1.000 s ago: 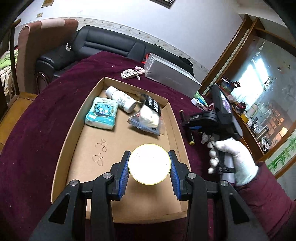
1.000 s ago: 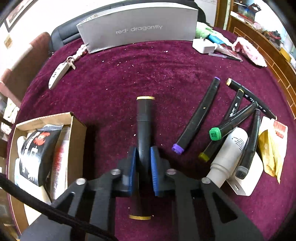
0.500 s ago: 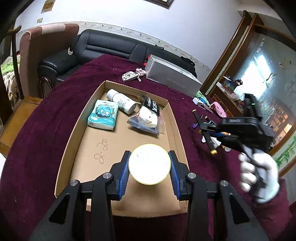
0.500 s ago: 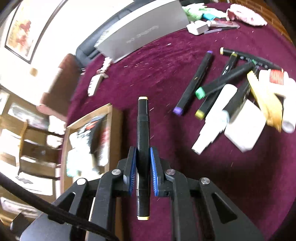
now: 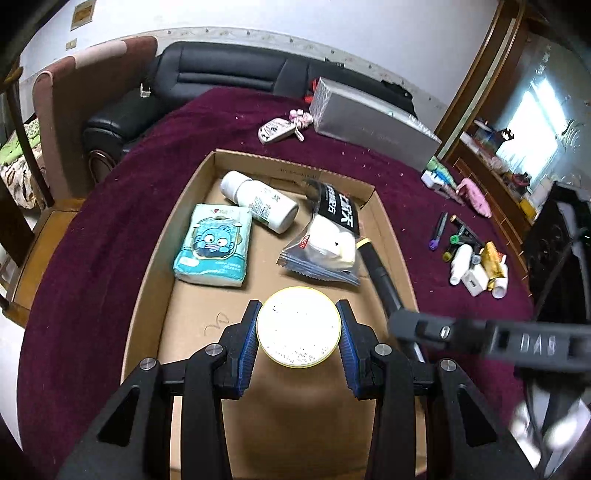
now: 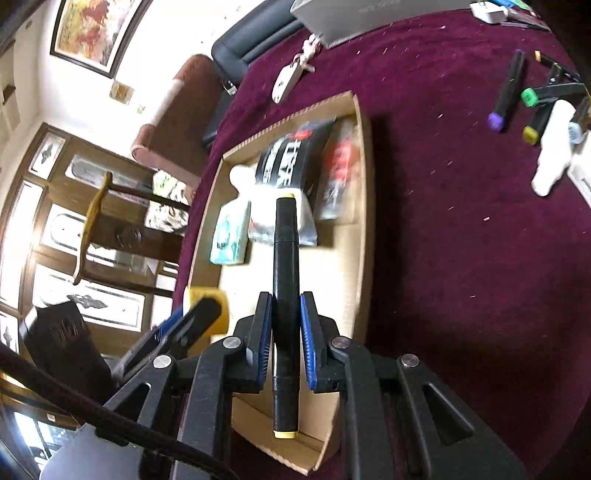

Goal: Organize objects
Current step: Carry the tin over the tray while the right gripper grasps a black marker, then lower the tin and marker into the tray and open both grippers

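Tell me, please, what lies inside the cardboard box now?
Inside the cardboard box: a blue tissue pack, a white bottle and a black-and-clear snack bag. The floor under these, and behind the held round tub, is covered.

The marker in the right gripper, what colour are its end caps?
Yellow, on a black marker; clearest in the right wrist view.

A worktop (image 5: 110,229) draped in deep maroon cloth fills the foreground. Behind it a black leather sofa (image 5: 221,77) stands against a white wall (image 5: 258,14) trimmed with a patterned border strip. Beside the sofa is an armchair (image 5: 92,96) in brown and pale pink. On the right, a wooden frame (image 5: 476,92) edges a bright window (image 5: 532,122). The right wrist view shows a framed painting (image 6: 96,29) on the wall and a dark wooden cabinet with glass panels (image 6: 55,229), brightly lit.
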### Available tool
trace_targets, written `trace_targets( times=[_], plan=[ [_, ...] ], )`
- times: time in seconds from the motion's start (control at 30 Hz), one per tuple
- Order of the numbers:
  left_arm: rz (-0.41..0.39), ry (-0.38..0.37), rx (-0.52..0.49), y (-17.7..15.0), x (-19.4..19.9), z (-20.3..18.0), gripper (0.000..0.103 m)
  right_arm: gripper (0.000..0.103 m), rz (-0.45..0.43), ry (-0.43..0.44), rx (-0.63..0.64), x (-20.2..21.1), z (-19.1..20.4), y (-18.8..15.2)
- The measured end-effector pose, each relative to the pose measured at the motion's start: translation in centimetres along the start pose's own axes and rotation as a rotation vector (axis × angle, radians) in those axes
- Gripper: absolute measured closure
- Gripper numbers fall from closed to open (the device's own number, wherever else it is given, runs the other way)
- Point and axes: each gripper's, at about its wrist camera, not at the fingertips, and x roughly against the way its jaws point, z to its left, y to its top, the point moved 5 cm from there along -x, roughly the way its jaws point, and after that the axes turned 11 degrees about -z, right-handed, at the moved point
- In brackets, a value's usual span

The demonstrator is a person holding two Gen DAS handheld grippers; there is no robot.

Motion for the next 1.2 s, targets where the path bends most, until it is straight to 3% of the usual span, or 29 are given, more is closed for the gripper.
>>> trace_targets(
  times=[0.4,0.87,1.07,1.2],
  plan=[
    [0.056,0.000,0.000,-1.3,-2.4,0.3,0.069,0.090,0.015,-0.096,0.102,-2.3,0.9,-1.2],
    [0.029,0.000,0.023,-1.9,-1.9,0.9,0.065,0.090,0.013,-0.162,0.132,-1.9,0.0,-2.5],
    [0.031,-0.040,0.073,-1.9,-1.7,1.2,0.058,0.087,-0.039,-0.148,0.148,-0.9,0.5,-2.2],
    [0.020,-0.045,0.078,-1.6,-0.7,1.1,0.056,0.078,-0.079,-0.142,0.180,0.1,1.3,-2.0]
  ],
)
